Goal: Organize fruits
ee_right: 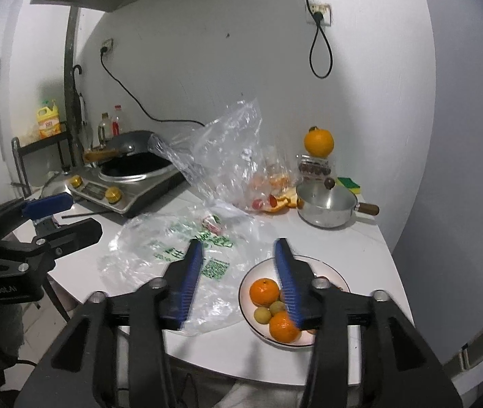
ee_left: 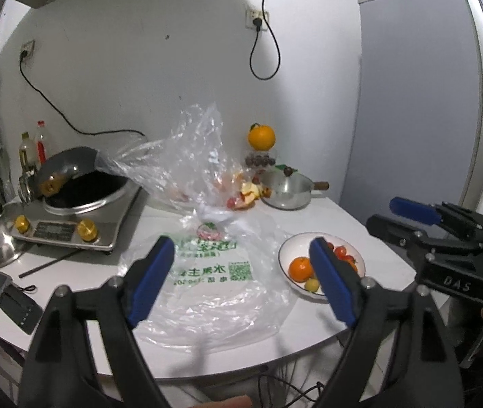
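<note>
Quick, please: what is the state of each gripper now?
Left gripper: open, blue-padded fingers wide apart, holding nothing.
Right gripper: open, holding nothing.

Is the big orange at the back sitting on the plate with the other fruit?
No, the big orange sits on top of a clear container by the wall, well behind the plate at the table's front edge.

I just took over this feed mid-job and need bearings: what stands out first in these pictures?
A white round plate at the table's near right edge holds two oranges, small yellow fruits and cherry tomatoes. Beside it to the left lies a flattened clear plastic bag with green print; a second crumpled clear bag rises behind. Both the left gripper and the right gripper hover open above the table, empty.
</note>
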Demonstrator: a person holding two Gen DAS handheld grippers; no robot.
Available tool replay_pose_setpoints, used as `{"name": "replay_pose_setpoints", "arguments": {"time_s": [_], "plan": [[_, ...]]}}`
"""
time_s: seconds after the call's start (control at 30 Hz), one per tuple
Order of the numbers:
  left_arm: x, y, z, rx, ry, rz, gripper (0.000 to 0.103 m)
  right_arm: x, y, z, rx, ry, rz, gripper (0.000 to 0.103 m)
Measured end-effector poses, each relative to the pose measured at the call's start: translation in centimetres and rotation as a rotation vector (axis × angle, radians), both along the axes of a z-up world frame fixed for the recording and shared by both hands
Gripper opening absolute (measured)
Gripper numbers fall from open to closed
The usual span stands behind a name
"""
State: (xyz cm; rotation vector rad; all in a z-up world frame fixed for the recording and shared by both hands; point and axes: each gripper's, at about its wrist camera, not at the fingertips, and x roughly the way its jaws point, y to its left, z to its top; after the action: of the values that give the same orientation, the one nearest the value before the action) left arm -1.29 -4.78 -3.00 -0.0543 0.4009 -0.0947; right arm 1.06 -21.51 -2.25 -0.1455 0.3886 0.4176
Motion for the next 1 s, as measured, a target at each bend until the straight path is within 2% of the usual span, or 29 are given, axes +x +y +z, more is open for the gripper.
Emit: {"name": "replay_pose_setpoints", "arguments": {"time_s": [0.13, 0.17, 0.23, 0.47, 1.0], "plan": [[-1.4, -0.1, 0.9, 0.015, -0.027, 0.019, 0.086, -1.2, 0.1, 0.9, 0.013, -0.017, -0.008, 0.057], [-1.8, -0.1, 1.1, 0.019, -0.040, 0.025, 0.091, -1.5, 0.2, 1.1, 0.016, -0.021, -0.010, 0.057], [-2.7, -0.1, 1.7, 0.018, -0.072, 0.028, 0.094, -2.1, 0.2, 1.5, 0.022, -0.027, -0.015, 0.057], [-5.4, -0.2, 3.6, 0.060, -0.180, 0.060, 0.099, -3.9, 0.4, 3.2, 0.030, -0.079, -0.023, 0.057], [-7.5, 0.7, 6.7, 0.036, -0.246, 0.076, 0.100, -6.7, 1.3, 5.9, 0.031, -0.165, 0.001, 0.057]]}}
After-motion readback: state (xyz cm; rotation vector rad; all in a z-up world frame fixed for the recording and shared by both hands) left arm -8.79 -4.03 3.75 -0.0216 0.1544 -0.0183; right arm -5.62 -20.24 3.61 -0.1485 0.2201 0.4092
